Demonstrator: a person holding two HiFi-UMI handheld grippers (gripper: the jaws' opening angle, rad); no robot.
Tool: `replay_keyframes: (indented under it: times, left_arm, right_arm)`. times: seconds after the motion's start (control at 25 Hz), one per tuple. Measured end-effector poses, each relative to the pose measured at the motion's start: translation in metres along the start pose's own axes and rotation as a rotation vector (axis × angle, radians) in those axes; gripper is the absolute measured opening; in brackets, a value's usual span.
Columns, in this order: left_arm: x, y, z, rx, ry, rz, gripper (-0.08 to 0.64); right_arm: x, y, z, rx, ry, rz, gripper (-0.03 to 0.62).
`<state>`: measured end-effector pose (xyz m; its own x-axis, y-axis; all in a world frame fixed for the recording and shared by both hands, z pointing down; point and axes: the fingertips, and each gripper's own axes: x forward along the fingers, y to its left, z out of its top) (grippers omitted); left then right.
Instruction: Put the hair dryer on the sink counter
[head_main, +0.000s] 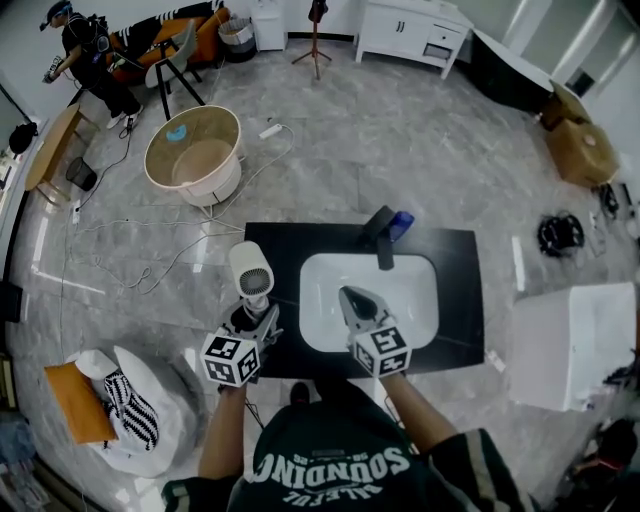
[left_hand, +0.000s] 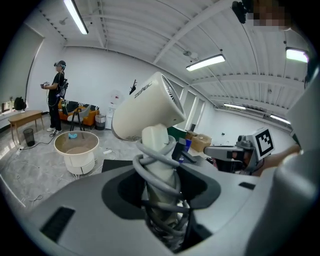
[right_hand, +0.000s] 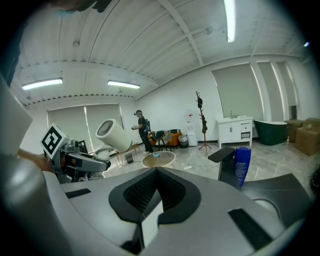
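Okay, we count one hair dryer (head_main: 250, 272), cream plastic with a round barrel and a grey cord wound round its handle. It is in the left gripper (head_main: 255, 318), not set down. The left gripper view shows the two jaws clamped on the cord-wrapped handle, with the handle upright and the barrel (left_hand: 150, 107) on top. From the head view the dryer hangs over the left end of the one black rectangular counter (head_main: 460, 290), just left of the basin. We cannot tell whether anything touches the counter surface.

The right gripper (head_main: 358, 303) is empty. Its own view shows the two jaws (right_hand: 156, 172) meeting at the tips with nothing between them. It sits over the near edge of the one white sink basin (head_main: 410, 300), beside the left gripper but apart from it.

At the back of the basin is one black faucet (head_main: 380, 235), with one blue bottle (head_main: 401, 224) just beside it on the right. Both also show in the right gripper view.

On the grey floor beyond the counter we count:
- one round beige tub (head_main: 195, 155)
- one coat stand (head_main: 316, 35)
- one white cabinet (head_main: 415, 30)
- one person in dark clothes (head_main: 85, 50), far left near an orange sofa (head_main: 165, 35)

There are also two cardboard boxes (head_main: 580, 150) at the far right and one white block (head_main: 570, 345) right of the counter.
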<state>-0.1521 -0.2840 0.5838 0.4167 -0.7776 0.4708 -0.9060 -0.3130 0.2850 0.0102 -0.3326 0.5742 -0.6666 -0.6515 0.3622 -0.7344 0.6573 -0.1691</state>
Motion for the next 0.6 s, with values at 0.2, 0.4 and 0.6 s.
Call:
replay_keyframes:
  times: [0.2,0.4,0.6]
  left_arm:
    - [0.021,0.013,-0.023,-0.026,0.070,0.037,0.183]
    - [0.045,0.026,-0.042,-0.066,0.136,0.089,0.184]
    - [0.075,0.041,-0.058,-0.101,0.201,0.143,0.184]
  right_arm:
    - [0.012,-0.008,-0.010,0.014,0.035,0.023,0.000]
    - [0.021,-0.017,-0.018,0.018,0.074,0.041,0.000]
    - [0.027,-0.028,-0.026,0.032,0.104,0.049,0.000]
